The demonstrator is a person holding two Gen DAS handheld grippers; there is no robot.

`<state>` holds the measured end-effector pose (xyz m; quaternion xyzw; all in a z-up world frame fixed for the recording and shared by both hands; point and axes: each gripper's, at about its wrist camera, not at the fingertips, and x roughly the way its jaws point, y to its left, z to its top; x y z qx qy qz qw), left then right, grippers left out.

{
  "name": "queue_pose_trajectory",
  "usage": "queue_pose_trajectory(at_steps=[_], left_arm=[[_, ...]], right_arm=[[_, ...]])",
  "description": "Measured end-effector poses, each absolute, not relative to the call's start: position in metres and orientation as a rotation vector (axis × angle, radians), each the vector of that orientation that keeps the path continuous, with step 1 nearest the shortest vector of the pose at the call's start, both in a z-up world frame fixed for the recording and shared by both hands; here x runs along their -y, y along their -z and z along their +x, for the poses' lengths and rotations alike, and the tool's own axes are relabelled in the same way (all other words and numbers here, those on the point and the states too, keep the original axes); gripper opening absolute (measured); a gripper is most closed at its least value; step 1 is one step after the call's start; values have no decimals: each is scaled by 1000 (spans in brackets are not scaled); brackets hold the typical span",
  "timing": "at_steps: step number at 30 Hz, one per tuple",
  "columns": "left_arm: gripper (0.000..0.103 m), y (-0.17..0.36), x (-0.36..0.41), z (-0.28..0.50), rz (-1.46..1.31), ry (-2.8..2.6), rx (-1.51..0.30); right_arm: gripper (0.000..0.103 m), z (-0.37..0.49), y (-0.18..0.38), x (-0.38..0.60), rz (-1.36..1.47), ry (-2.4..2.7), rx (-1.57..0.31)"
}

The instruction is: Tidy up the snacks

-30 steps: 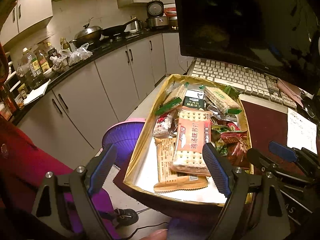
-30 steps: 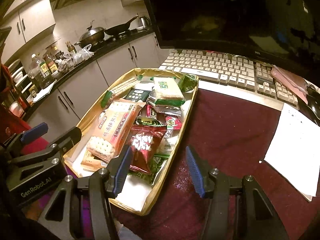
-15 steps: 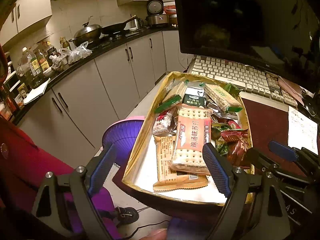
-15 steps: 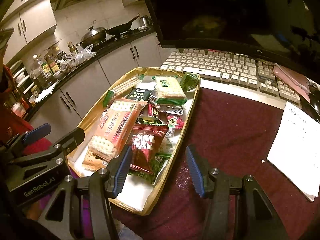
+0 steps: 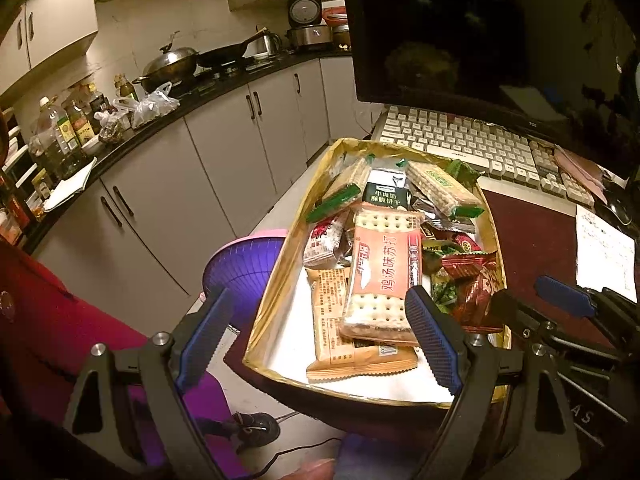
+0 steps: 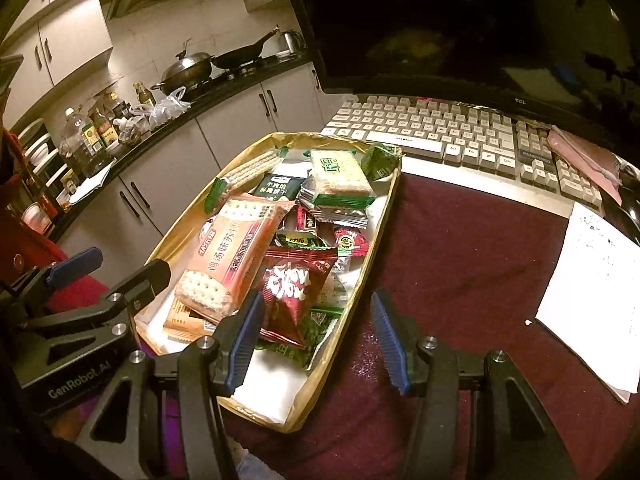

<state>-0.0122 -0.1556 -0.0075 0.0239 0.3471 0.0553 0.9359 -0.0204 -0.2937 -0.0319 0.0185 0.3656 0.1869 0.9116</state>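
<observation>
Slightly nearer now, cracker pack (image 5: 384,276) lengthwise along gold tray (image 5: 276,280).

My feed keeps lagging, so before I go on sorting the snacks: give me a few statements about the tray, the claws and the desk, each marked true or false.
1. Both claws, left claw and right claw, are open and hold nothing. True.
2. The long pink soda-cracker pack lies on top of the pile in the gold cardboard tray. True.
3. The dark red crinkly snack bag sits on the maroon tablecloth, outside the tray. False: it lies inside the tray, at its near end.
4. The white keyboard lies beyond the tray's far end. True.
5. The tray holds only one packet. False: it holds many packets piled together.
</observation>
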Motion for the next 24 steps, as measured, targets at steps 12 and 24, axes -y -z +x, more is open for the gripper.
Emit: queue_pose_trajectory(at_steps=[12, 24], left_arm=[[88, 8, 149, -4, 40, -81, -724], [88, 5, 148, 0, 26, -68, -719]], right_arm=[[55, -20, 32, 294, 39, -384, -754], [55, -18, 30, 296, 39, -387, -747]])
